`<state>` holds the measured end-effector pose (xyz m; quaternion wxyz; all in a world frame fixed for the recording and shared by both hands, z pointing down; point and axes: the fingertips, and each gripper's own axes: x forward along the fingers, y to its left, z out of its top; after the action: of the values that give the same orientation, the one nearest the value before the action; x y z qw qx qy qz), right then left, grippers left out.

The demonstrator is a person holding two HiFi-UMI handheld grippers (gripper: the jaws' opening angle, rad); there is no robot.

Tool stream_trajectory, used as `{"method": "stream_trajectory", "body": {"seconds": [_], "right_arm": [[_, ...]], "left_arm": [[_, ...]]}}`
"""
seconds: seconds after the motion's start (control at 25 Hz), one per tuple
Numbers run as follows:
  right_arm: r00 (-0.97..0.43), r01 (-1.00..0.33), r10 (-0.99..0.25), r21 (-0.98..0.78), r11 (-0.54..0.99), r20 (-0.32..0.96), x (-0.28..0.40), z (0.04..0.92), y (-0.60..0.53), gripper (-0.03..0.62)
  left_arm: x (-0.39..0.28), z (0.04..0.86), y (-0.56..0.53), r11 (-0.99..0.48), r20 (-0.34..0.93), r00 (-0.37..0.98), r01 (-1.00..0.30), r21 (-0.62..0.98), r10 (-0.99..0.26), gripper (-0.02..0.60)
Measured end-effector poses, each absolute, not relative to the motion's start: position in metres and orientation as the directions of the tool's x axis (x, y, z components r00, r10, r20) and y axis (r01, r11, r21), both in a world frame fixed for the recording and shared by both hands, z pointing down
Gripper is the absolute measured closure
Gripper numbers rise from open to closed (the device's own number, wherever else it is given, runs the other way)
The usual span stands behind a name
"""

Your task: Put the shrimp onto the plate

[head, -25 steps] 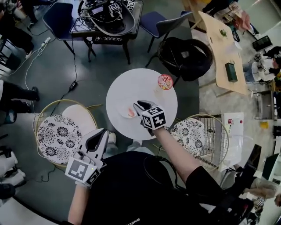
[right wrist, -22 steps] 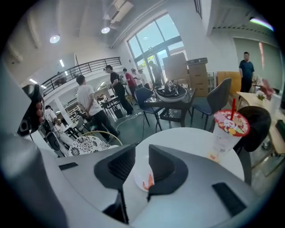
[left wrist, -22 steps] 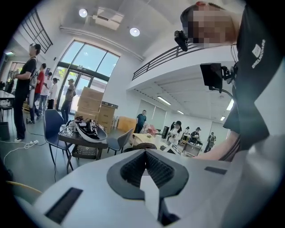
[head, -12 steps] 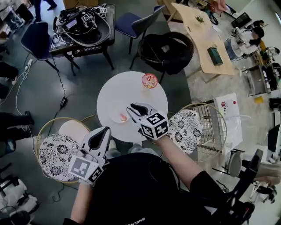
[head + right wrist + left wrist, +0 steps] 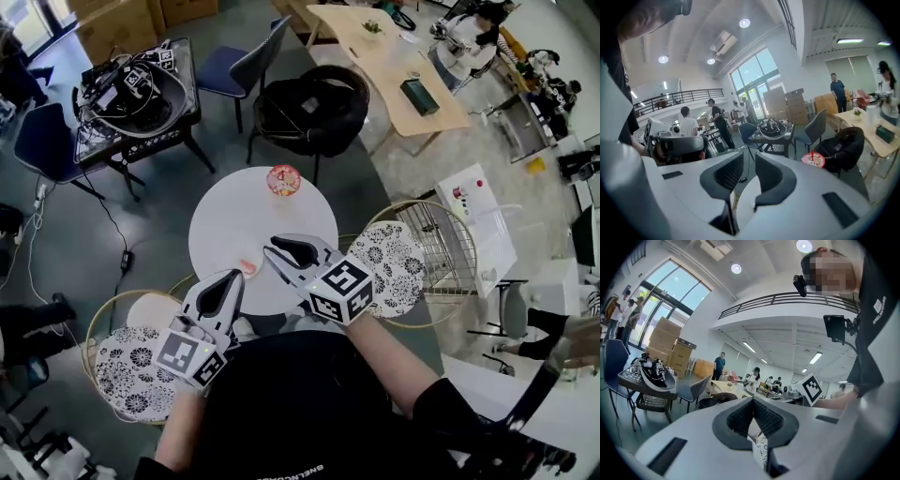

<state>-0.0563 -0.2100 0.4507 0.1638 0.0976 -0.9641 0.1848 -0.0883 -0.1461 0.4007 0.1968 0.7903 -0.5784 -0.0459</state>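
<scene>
The round white counter [image 5: 300, 220] lay below both grippers. The right gripper [image 5: 277, 247] hung over it, jaws apart and empty. The left gripper [image 5: 231, 279], jaws together, hovered at its near edge. A red-lidded cup [image 5: 283, 180] stood at the far edge. The shrimp [image 5: 247, 266] lay near the left edge, between the grippers.

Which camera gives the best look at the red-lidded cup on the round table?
The head view: the red-lidded cup shows whole from above, standing near the far edge of the white round table. The right gripper view catches it small and side-on. The left gripper view does not show it.
</scene>
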Motion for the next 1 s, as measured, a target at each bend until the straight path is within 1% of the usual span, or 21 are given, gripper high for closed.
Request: {"method": "stream_trajectory", "body": {"seconds": [0.4, 0.68, 1.0], "right_arm": [[-0.953, -0.273, -0.206, -0.329, 0.904, 0.223, -0.008, 0.402, -0.2, 0.536], [-0.953, -0.298, -0.262, -0.342, 0.891, 0.15, 0.02, 0.383, -0.194, 0.553], [-0.944, -0.331, -0.312, -0.31, 0.891, 0.109, 0.041, 0.374, -0.191, 0.571]], "left_arm": [[-0.052, 0.392, -0.166, -0.368, 0.137, 0.435, -0.862, 0.348, -0.89, 0.58], [-0.037, 0.392, -0.166, -0.405, 0.142, 0.472, -0.849, 0.34, -0.87, 0.58], [-0.022, 0.394, -0.168, -0.443, 0.152, 0.512, -0.831, 0.337, -0.845, 0.58]]}}
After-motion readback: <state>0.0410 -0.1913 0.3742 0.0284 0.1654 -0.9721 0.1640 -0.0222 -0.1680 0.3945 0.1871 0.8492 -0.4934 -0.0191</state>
